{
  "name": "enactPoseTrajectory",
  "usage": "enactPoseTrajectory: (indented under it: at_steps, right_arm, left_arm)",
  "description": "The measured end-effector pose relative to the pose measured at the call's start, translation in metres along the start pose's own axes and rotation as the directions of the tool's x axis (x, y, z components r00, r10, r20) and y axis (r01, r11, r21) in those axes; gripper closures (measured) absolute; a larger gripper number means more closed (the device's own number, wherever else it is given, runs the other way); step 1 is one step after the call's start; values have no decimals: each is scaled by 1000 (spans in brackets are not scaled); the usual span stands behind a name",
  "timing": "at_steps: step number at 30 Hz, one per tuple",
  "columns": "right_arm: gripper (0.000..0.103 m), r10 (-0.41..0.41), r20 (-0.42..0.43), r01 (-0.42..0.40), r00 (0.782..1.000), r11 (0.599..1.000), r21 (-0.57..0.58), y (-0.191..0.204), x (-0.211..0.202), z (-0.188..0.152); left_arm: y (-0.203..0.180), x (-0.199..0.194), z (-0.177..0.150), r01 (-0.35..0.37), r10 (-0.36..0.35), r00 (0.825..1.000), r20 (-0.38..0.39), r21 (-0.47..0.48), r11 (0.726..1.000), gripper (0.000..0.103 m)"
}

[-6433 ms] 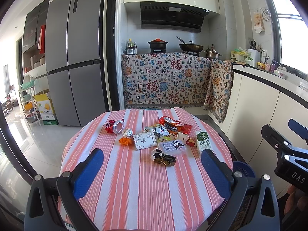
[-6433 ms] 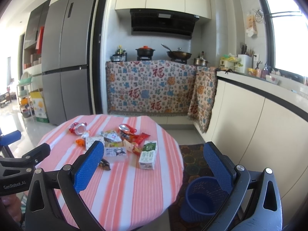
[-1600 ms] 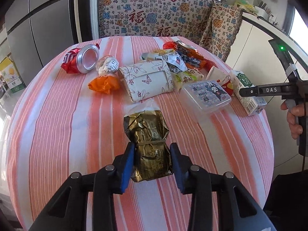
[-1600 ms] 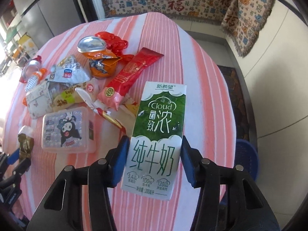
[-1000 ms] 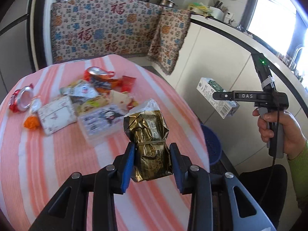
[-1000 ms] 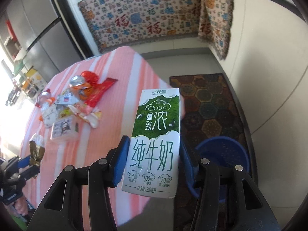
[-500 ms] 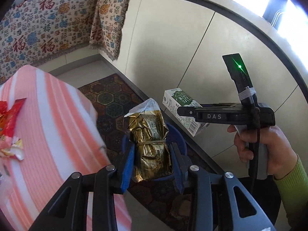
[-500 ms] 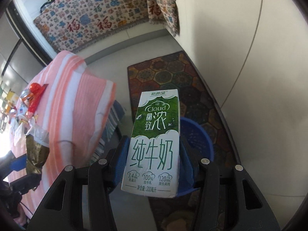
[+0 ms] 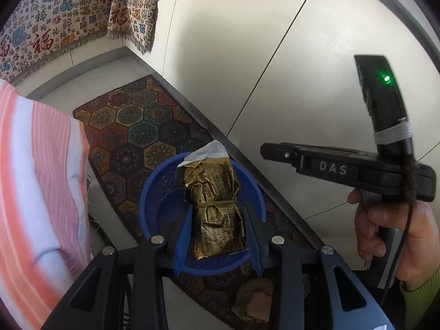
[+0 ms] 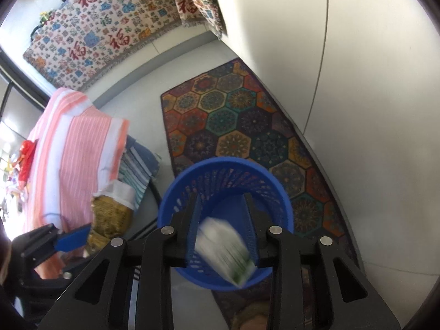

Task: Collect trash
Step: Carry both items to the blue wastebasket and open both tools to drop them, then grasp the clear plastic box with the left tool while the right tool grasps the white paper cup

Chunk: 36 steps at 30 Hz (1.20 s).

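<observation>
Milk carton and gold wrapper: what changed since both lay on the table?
Both were lifted and carried over the blue basket. The milk carton, blurred and tilted, looks dropped between the closing right tool jaws. The left tool stays clamped on the gold wrapper; remaining trash stays on the table.

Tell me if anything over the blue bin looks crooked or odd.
The milk carton sits tilted and blurred between the right gripper fingers over the blue bin, apparently slipping free while the jaws are closing. The gold packet is squarely clamped in the left gripper.
</observation>
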State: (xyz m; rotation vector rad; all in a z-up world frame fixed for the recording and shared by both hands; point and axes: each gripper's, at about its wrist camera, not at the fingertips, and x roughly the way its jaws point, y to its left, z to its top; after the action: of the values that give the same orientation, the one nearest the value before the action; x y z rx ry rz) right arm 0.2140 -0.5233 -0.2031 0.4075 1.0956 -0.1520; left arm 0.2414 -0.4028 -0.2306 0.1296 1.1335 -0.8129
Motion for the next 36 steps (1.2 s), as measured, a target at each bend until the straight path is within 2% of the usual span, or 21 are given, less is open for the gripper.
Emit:
enactPoseTrajectory:
  at_steps: [2,3,4,7,9,12,15,21,24,28,31,36]
  right_arm:
    - [68,-8,26,8,1000,1000,-3,1,-7,0]
    - [60,-20,42,20,999,1000,-7,0,-11,0]
    - [54,-28,57,28,998,1000,-9,0,-14,0]
    - [41,-46,103,47,994,999,-7,-2,-26,1]
    - [35,-63,135,65,989,998,-13,-3,-34,2]
    - [34,-77,177,81,981,996,-20,-1,-43,4]
    - [33,-80,218,87,973,996,-21,4,-53,6]
    - [29,-60,328,93,943,992,-85,34,-73,1]
    - [28,-13,369,74,929,985,-153,64,-81,-6]
    - [27,78,390,49,917,951,-305,126,-85,-26]
    - [26,166,366,11,916,900,-435,179,-82,-51]
    - [22,287,241,-95,927,802,-589,262,-68,-103]
  left_arm:
    - [-4,11,0,-8,8,1000,-11,10,1000,62]
    - [-5,17,0,-14,14,1000,-20,16,1000,61]
    - [-6,23,0,-20,21,999,-32,18,1000,56]
    - [-6,38,-1,-28,29,997,-72,15,999,48]
    - [-4,41,-2,-31,32,996,-80,9,999,48]
    - [-2,38,-6,-39,39,997,-65,3,999,48]
    - [0,21,-12,-53,53,998,-27,0,999,48]
    - [-4,-57,-41,-82,82,989,124,-11,997,48]
    - [4,-104,-63,-106,111,975,194,-35,994,43]
    - [35,-158,-103,-201,223,945,241,-112,973,40]
    - [74,-192,-137,-281,324,917,234,-198,939,40]
    - [140,-230,-189,-405,466,867,175,-295,865,39]
